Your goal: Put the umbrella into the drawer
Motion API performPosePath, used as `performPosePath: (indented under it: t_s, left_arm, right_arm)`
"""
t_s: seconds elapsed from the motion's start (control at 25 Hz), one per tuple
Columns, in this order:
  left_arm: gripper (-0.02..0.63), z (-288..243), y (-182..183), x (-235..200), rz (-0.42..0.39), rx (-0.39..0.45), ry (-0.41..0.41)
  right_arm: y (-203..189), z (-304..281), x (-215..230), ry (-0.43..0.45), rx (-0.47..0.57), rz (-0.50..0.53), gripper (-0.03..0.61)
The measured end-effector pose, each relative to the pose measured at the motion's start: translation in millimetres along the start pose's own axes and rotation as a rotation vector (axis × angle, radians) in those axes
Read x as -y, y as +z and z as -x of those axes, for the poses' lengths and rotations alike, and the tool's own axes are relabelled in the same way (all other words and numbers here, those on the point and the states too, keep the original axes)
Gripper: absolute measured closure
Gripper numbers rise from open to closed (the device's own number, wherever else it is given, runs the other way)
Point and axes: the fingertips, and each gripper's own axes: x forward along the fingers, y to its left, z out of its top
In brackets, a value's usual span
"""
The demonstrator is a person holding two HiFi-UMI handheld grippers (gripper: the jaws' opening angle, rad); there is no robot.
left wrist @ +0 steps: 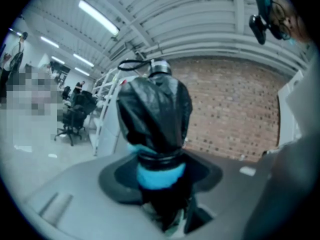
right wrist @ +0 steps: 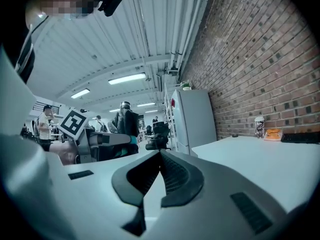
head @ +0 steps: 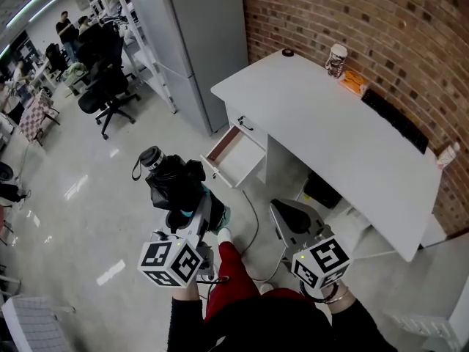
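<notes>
1. Shiny pale floor (head: pixel 80 196), and a brick wall (head: pixel 381 20) right behind the white desk (head: pixel 344 123). A grey cabinet (head: pixel 201 42) stands just left of the desk, with an office chair (head: pixel 106 94) further left.
2. The drawer (head: pixel 236 155) is pulled out at the desk's left end.
3. The umbrella (head: pixel 174 182) is folded up, black and crinkly, with a blue band and a wrist loop on top. It's over the floor left of the desk, near the drawer.
4. My left gripper (left wrist: pixel 159 176) is clamped on the umbrella. My right gripper (right wrist: pixel 160 156) is pinched closed on itself.
</notes>
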Motion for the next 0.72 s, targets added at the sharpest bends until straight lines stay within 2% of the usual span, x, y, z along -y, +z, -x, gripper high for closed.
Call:
performPosePath:
  t_s: [0.28,0.48,0.72]
  left_arm:
    - [0.39,-61.0,-10.1,-57.1,0.041,-0.058,-0.011]
    - [0.39,-104.4,-7.2,-101.5,0.059,-0.102,-0.049]
    - [0.39,-153.2,-6.0,-149.7,0.082,-0.15,-0.074]
  right_arm:
    - [-13.7,-73.8,19.1,-0.008,-0.044,-0.018,0.577]
    - [-19.2,-140.7,29.0,-0.011,-0.076,-0.048,0.577]
    - [-19.7,-215.0,37.3,-0.018,-0.117,-0.039,0.577]
